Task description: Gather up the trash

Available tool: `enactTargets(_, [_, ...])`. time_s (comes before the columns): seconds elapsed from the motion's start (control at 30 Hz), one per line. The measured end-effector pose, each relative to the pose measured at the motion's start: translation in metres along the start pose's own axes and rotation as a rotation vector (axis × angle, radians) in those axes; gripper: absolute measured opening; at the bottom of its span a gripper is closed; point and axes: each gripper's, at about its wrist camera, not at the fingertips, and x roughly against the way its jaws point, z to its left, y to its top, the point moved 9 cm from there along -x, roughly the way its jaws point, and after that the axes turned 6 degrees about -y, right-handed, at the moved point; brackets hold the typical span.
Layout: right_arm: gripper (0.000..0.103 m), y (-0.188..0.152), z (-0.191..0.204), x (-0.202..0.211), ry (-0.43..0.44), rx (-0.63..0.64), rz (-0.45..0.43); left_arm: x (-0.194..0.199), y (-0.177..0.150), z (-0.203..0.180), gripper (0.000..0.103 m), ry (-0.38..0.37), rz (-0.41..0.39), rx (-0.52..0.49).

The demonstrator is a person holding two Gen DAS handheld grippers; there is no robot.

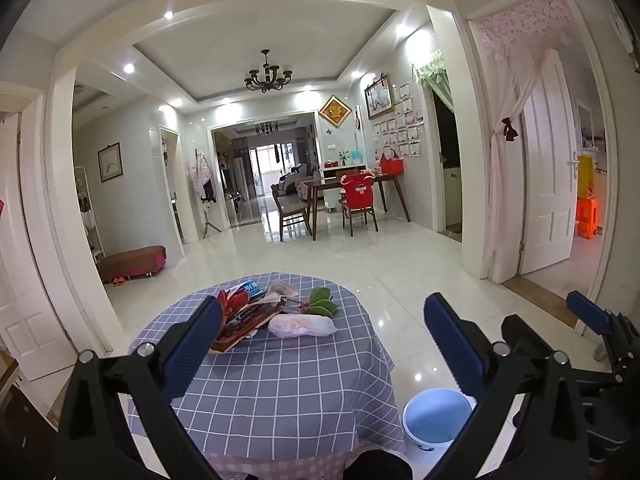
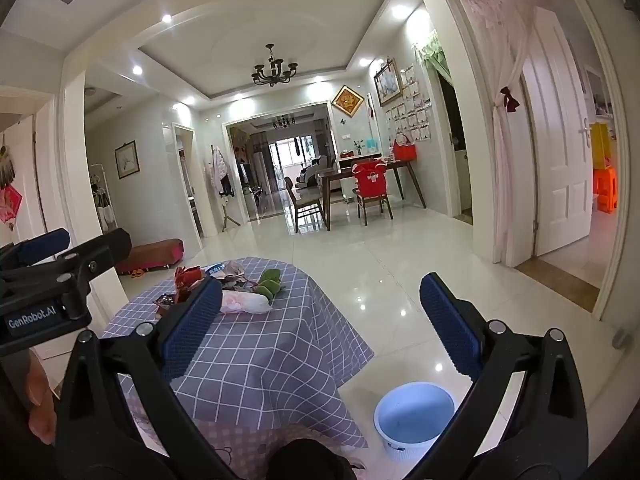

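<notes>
Left gripper [image 1: 320, 344]: fingers spread wide, nothing between the pads. It sits low in the left wrist frame, above the near edge of the table [image 1: 280, 392].

Right gripper [image 2: 320, 320]: fingers spread wide, nothing held. In the right wrist frame its left pad overlaps the table; its right pad stands over bare floor [image 2: 400, 272].

Trash [image 1: 256, 312]: a pile at the far end of the checked tablecloth, centre of the left wrist frame. It includes red wrappers [image 1: 234, 300], a white crumpled bag [image 1: 302, 326] and green peels [image 1: 322, 302]. The bag lies just in front of the peels. Both grippers are apart from the pile.

Bin [image 1: 436, 416]: pale blue, open-topped, on the floor just right of the table, lower right of both frames.
</notes>
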Motion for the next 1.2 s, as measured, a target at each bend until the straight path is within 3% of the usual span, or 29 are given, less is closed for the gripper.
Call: enactTargets(1.2, [0.097,0.000,-0.001,0.002,0.001,0.004,0.001,-0.010,-0.006,-0.021,0.099,0.001,0.003,-0.001])
